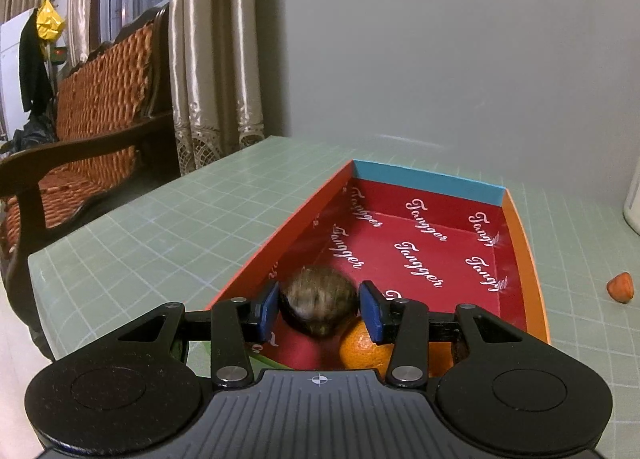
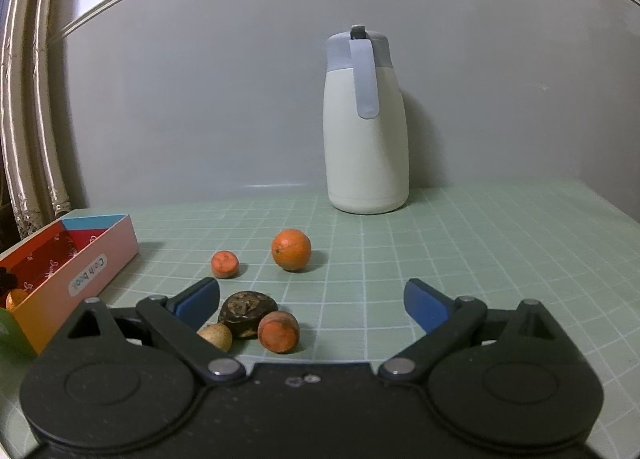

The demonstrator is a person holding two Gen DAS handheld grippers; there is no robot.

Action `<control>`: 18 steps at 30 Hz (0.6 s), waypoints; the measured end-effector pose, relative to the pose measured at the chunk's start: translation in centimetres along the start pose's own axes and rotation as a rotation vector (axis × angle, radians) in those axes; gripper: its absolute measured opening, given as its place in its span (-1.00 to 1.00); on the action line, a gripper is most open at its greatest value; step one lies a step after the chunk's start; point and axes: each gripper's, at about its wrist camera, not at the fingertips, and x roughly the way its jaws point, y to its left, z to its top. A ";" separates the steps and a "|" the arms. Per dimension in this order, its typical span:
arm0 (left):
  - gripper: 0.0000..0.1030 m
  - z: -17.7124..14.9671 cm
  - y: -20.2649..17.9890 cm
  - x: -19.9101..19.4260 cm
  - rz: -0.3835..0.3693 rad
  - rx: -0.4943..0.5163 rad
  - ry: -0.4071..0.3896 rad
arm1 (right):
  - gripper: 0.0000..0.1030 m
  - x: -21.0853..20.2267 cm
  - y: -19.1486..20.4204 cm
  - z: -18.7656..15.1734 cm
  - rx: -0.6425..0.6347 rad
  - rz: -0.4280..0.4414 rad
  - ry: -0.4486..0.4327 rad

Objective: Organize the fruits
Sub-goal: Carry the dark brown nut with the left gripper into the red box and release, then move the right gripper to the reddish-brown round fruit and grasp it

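My left gripper point(image 1: 319, 309) hangs over the near end of the red-lined box point(image 1: 420, 187), and its blue pads are shut on a brown fuzzy fruit point(image 1: 318, 295), which looks blurred. Below it an orange point(image 1: 362, 353) lies in the box. My right gripper point(image 2: 312, 291) is open and holds nothing, low over the green mat. In front of it lie an orange point(image 2: 291, 249), a small orange-red fruit point(image 2: 225, 263), a dark brown fruit point(image 2: 248, 311), another orange-red fruit point(image 2: 279, 331) and a tan one point(image 2: 216, 335). The box point(image 2: 96, 263) stands at that view's left.
A white jug with a grey lid point(image 2: 366, 131) stands by the back wall. The green grid mat point(image 1: 160, 227) ends at the table's left edge, with a wooden sofa point(image 1: 100, 99) and curtains beyond. One orange-red fruit point(image 1: 621, 287) lies right of the box.
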 end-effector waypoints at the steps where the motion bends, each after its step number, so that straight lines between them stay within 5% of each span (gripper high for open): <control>1: -0.12 0.0 0.0 -0.1 -0.001 -0.001 0.000 | 0.92 0.0 0.0 0.0 -0.001 0.000 -0.001; 4: 0.04 0.0 -0.1 -0.2 -0.010 -0.008 -0.004 | 0.92 0.0 0.0 0.0 0.000 -0.001 -0.002; 5: 0.39 0.0 -0.2 -0.4 -0.001 -0.007 -0.011 | 0.92 0.0 0.0 0.0 0.001 -0.001 -0.002; 7: 0.57 -0.1 -0.2 -0.9 -0.003 -0.016 -0.034 | 0.92 -0.1 0.0 0.0 0.001 -0.001 -0.002; 18: 0.67 -0.1 -1.3 -4.3 -0.046 0.058 -0.137 | 0.90 -0.4 0.0 0.1 -0.001 0.010 -0.011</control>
